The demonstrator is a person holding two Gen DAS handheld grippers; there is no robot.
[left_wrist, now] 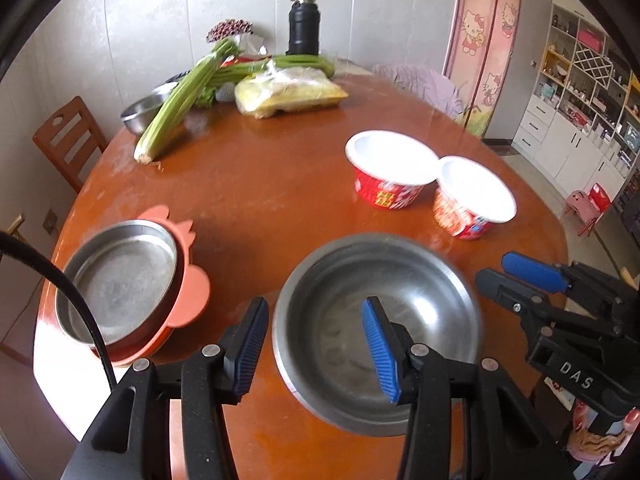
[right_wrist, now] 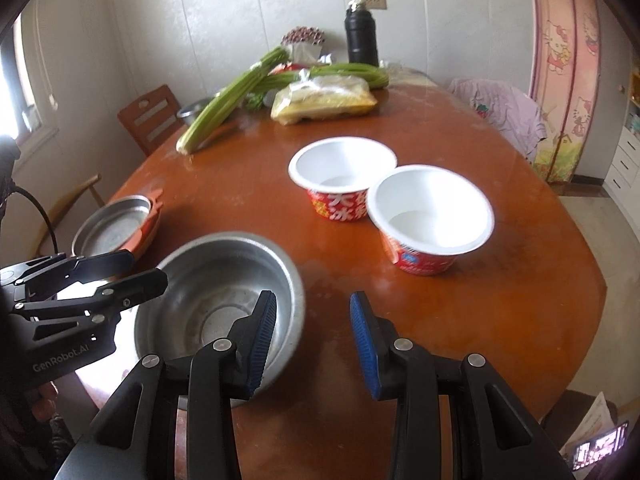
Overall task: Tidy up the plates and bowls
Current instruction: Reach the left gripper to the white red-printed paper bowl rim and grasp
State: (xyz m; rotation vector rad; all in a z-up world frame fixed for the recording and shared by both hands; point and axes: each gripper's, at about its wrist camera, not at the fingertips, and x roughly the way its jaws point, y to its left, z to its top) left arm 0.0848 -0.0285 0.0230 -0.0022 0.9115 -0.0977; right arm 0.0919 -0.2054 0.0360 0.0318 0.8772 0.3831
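We hold both tongs above the near end of the brown oval tabletop [left_wrist: 256, 184]. Our left tongs [left_wrist: 316, 344] stand open and empty, their blue pads straddling the left rim of the large steel bowl [left_wrist: 376, 332] as the left wrist view has it, without pressing on it. Our right tongs [right_wrist: 312, 340] are also parted with nothing between them, one pad in line with the bowl's right wall, the other over bare wood. That steel bowl [right_wrist: 224, 304] sits close to the near edge. By the left edge a shallow steel plate [left_wrist: 116, 280] rests inside a salmon-coloured dish [left_wrist: 188, 296], which lies very near the rim of the tabletop. Two red paper bowls with white insides, the first paper bowl [right_wrist: 340, 180] and the second paper bowl [right_wrist: 430, 216], stand upright side by side toward the right edge, their rims touching or nearly so. Between the steel bowl and these paper bowls the wood is bare, and a broad open stretch runs across the middle. The far end holds celery stalks [left_wrist: 180, 100], a bagged yellow packet [left_wrist: 288, 92], a small steel bowl [left_wrist: 144, 112] and a black flask [left_wrist: 304, 28]. A wooden chair [left_wrist: 68, 140] stands off the far left edge.
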